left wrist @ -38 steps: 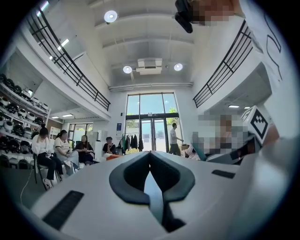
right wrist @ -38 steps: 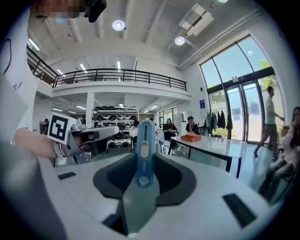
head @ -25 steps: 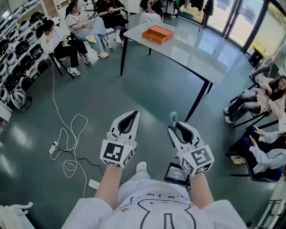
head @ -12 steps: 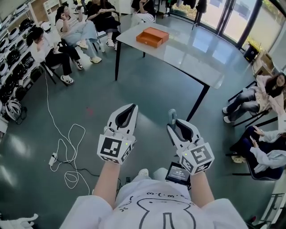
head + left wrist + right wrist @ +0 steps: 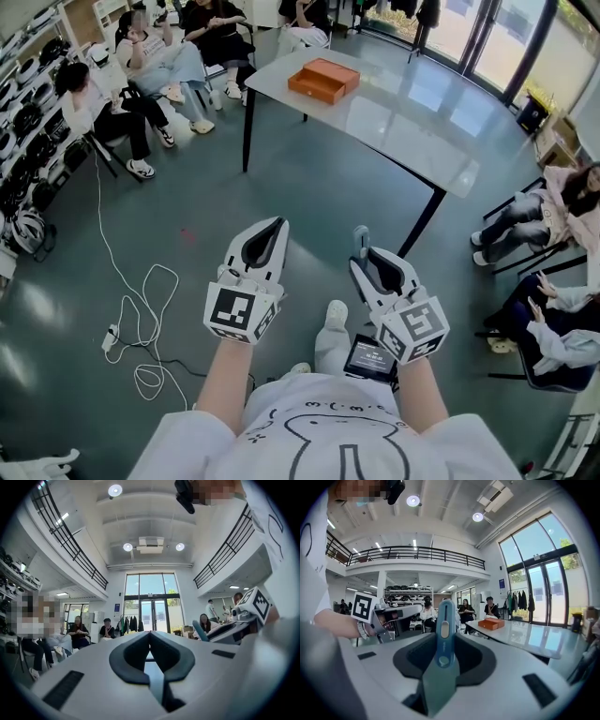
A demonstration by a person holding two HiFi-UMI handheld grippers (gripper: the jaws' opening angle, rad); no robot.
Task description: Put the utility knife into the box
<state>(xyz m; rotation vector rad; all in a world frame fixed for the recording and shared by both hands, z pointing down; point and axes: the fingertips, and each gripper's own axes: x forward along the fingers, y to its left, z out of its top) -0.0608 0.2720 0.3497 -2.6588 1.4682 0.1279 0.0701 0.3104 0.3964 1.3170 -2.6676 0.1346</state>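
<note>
My right gripper point(image 5: 367, 255) is shut on a teal-blue utility knife point(image 5: 443, 641), whose end sticks out past the jaw tips point(image 5: 361, 240). My left gripper point(image 5: 267, 230) is held level beside it, jaws shut together with nothing between them point(image 5: 150, 637). The orange box point(image 5: 322, 79) lies open on the far end of a grey table point(image 5: 403, 112), well ahead of both grippers; it also shows small in the right gripper view point(image 5: 490, 623). Both grippers hang over the floor, short of the table.
Black table legs point(image 5: 419, 217) stand between me and the tabletop. A white cable point(image 5: 141, 300) loops over the floor at the left. Seated people line the left side point(image 5: 122, 94) and the right side point(image 5: 544, 234). Shelves of helmets point(image 5: 23, 112) fill the far left.
The view has shifted slightly toward the table, and my foot has stepped forward below the grippers. Both grippers hold the same pose, the knife still gripped.
</note>
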